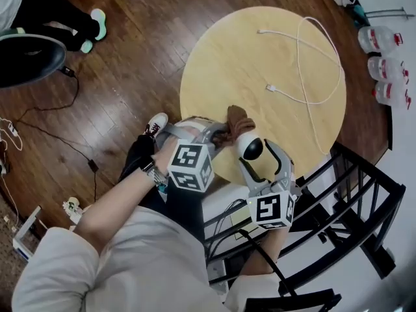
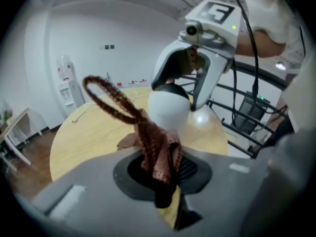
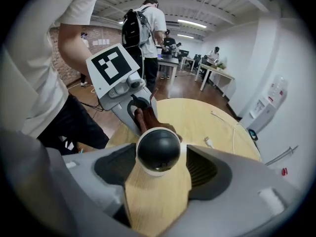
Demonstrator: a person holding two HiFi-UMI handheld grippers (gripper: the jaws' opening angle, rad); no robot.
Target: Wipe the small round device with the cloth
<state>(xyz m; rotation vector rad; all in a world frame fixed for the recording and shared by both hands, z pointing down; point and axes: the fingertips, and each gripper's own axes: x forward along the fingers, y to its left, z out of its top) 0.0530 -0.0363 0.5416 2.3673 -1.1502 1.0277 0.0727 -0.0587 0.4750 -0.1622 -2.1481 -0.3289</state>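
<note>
The small round device is white with a black face. My right gripper is shut on it, a jaw on each side, just above the near edge of the round wooden table. My left gripper is shut on a brown cloth, which lies against the device's far side. In the left gripper view the cloth bunches between the jaws with a loop sticking up, right in front of the white device. In the right gripper view the cloth shows behind the device.
A white cable loops over the far part of the table. Several plastic bottles stand at the right by the wall. A black metal frame sits close to the table's near right side. Someone's feet rest at the upper left.
</note>
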